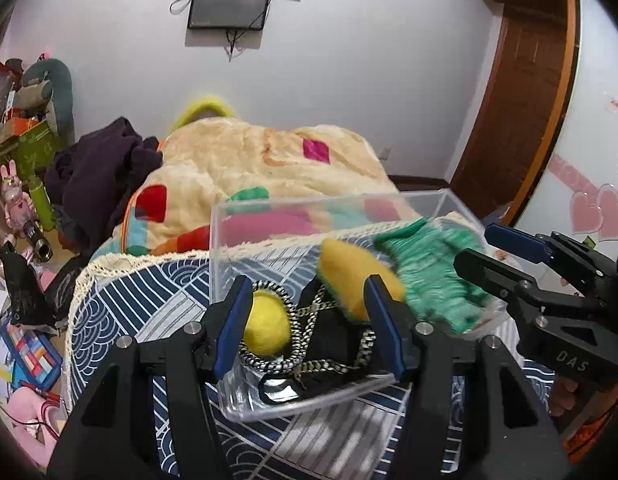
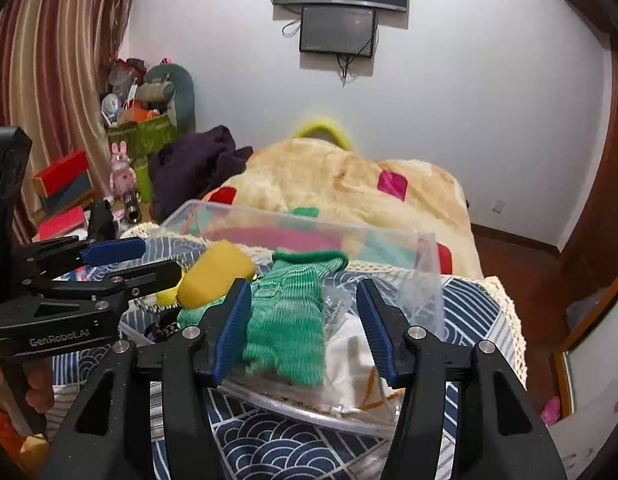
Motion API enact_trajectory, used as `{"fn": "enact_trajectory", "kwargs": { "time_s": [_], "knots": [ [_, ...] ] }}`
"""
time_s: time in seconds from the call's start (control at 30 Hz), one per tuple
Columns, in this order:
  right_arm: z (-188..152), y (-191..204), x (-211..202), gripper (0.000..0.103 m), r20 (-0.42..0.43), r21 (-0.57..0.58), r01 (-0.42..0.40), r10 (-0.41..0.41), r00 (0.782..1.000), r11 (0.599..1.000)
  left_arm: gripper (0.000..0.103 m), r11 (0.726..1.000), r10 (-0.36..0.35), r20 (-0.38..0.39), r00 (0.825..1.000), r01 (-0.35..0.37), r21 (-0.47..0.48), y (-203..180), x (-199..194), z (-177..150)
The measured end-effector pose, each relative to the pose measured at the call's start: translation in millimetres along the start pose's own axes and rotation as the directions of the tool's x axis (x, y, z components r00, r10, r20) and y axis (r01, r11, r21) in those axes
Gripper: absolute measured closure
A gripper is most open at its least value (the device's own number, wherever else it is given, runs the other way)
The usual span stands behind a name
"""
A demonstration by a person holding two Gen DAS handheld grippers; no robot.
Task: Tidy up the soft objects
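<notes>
Green knit glove [image 2: 285, 332] lies between open right gripper [image 2: 305, 328] fingers

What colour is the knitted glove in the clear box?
Green, with lighter green stripes. The glove shows best in the right wrist view.

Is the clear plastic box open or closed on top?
Open: the clear plastic box shows no lid, and the green knitted cloth hangs over its rim.
</notes>
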State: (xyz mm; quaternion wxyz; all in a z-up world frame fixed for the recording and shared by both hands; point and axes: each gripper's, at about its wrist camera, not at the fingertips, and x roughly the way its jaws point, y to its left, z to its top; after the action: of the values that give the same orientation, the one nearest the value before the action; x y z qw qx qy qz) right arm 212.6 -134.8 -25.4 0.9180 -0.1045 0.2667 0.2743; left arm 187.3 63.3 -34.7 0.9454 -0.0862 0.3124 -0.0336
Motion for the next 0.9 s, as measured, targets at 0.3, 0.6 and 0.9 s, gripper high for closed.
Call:
{"fn": "enact_trajectory", "kwargs": {
  "time_s": [0.3, 0.6, 0.9],
  "knots": [
    [10, -3, -64, 0.052, 0.152, 0.034, -0.055, 0.049, 0.987, 0.998, 0.04, 0.997, -0.027, 0.18, 0.983, 0.015, 0.069, -29, -79, 6],
    [0, 2, -125, 0.03, 0.3, 0.047, -0.084, 0.066, 0.952, 0.995, 0.025, 0.995, -0.022, 0.328, 0.944, -0.012, 0.101, -52, -143, -13],
    [-18, 14, -136, 0.015, 0.328, 0.038, -0.061, 0.045, 0.944, 0.997, 0.003, 0.996, -0.014, 0.378, 0.926, -0.023, 0.091, -59, -168, -36]
  ]
}}
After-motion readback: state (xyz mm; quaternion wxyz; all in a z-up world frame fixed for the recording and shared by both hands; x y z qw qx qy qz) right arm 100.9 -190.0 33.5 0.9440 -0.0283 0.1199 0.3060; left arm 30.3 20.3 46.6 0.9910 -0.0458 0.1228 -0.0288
